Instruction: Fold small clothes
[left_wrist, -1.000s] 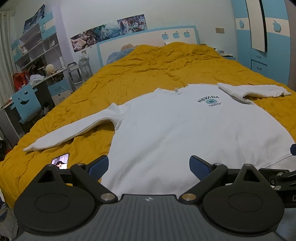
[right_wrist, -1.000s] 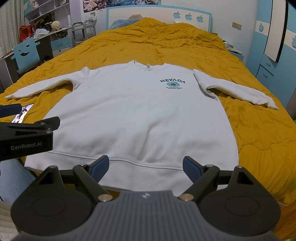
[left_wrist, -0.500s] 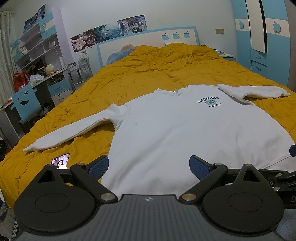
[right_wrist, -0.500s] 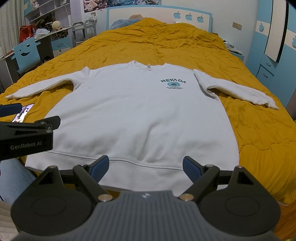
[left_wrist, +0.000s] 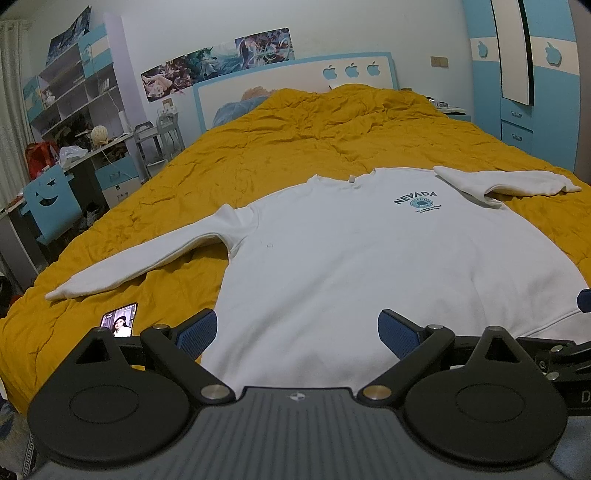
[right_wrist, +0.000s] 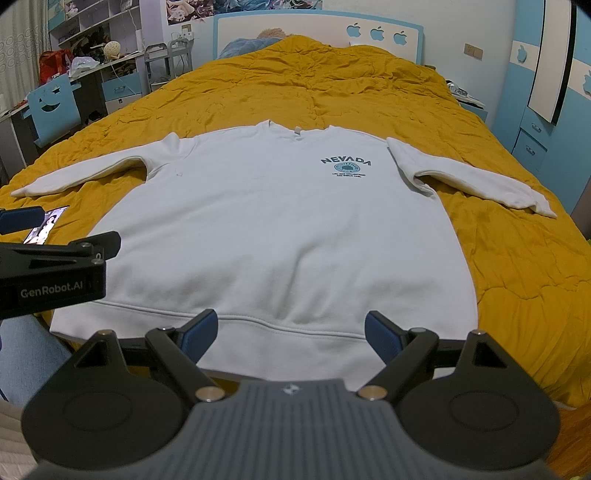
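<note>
A white long-sleeved sweatshirt (left_wrist: 351, 258) with a "NEVADA" print lies flat, front up, on the orange bedspread (left_wrist: 314, 140), both sleeves spread out. It also shows in the right wrist view (right_wrist: 280, 229). My left gripper (left_wrist: 297, 328) is open and empty, above the hem's left part. My right gripper (right_wrist: 291, 332) is open and empty, above the middle of the hem. The left gripper's body (right_wrist: 51, 273) shows at the left of the right wrist view.
A phone (left_wrist: 120, 319) with a lit screen lies on the bedspread left of the hem, below the left sleeve cuff (left_wrist: 62, 291). A desk and blue chair (left_wrist: 51, 199) stand left of the bed. A blue wardrobe (left_wrist: 535, 74) stands at the right.
</note>
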